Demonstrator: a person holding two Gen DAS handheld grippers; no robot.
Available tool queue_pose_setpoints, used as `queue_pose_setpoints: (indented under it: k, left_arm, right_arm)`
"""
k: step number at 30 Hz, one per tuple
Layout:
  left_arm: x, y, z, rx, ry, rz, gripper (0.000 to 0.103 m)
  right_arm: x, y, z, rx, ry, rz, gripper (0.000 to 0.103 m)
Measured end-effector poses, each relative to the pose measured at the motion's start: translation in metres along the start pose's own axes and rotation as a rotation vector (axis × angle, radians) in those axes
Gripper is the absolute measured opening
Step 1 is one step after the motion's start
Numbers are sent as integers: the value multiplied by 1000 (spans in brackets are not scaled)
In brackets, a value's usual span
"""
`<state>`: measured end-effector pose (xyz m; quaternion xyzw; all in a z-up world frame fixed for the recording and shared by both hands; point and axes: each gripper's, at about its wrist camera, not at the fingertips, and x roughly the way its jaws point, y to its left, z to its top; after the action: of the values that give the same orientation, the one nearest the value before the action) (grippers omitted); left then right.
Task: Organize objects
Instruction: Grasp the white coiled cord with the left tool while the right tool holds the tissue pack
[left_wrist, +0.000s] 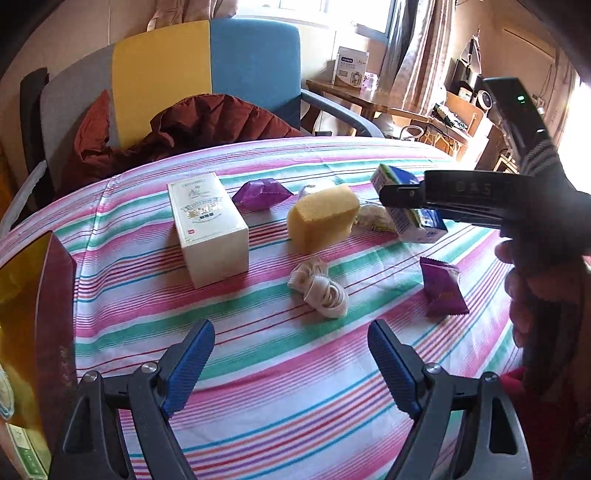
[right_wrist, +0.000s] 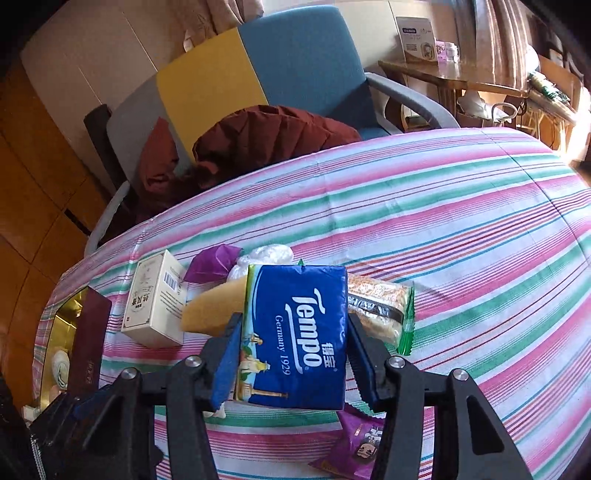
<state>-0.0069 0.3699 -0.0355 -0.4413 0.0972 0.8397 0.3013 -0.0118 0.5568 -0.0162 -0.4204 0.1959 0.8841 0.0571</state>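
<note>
My right gripper (right_wrist: 293, 354) is shut on a blue Tempo tissue pack (right_wrist: 295, 332) and holds it above the striped tablecloth; the pack also shows in the left wrist view (left_wrist: 406, 206), held by the right gripper's black body. My left gripper (left_wrist: 291, 365) is open and empty, low over the cloth, just short of a bundle of white bands (left_wrist: 319, 288). A yellow sponge (left_wrist: 321, 218), a cream box (left_wrist: 207, 229) and two purple packets (left_wrist: 441, 291) (left_wrist: 260, 194) lie on the cloth.
A dark red box with a gold lining (left_wrist: 33, 314) stands at the table's left edge. A wrapped snack bar (right_wrist: 380, 314) and a clear plastic wad (right_wrist: 266, 256) lie behind the tissue pack. A chair with a red jacket (left_wrist: 192, 125) stands beyond the table.
</note>
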Motion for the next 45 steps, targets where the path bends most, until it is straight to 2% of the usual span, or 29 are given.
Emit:
queue_pose_setpoints:
  k: [5,10,14,16,18,21,24,27,34,38,45]
  left_arm:
    - [36,-1,11,-69,55,3,80]
    - [52,-11,21,-38,41,33,76]
    - [64,-15,22,-5,38,42,59]
    - [65,-14,19,5,14,28,55]
    - [63,-15,15,29,-3,29,35]
    - [58,-8,12,7,-11,4,27]
    - [52,5,6,-49,-24,-23,27]
    - [45,10,0,-56,-32,-39,27]
    - [12,-15,-18,99,-102,-69,27]
    - [-9,-21,-29,177,-127,-43,27]
    - [-41,-4,-41,206,-148,7,27]
  right_arm:
    - [-4,0,2,2,-25,14,54]
    - [-3,0,2,6,-20,22,54]
    - [-2,0,2,4,-22,22,54]
    - [-1,-1,2,7,-19,22,54]
    - [-1,-1,2,7,-20,22,54]
    - [-2,-1,2,3,-28,21,54]
    - [-4,-1,2,2,-41,16,54]
    - [-4,-3,3,11,-43,15,54]
    - [-5,-2,2,3,-47,20,54]
    - [-4,2,1,-16,-46,24,54]
    - [-3,7,-2,-49,-41,3,54]
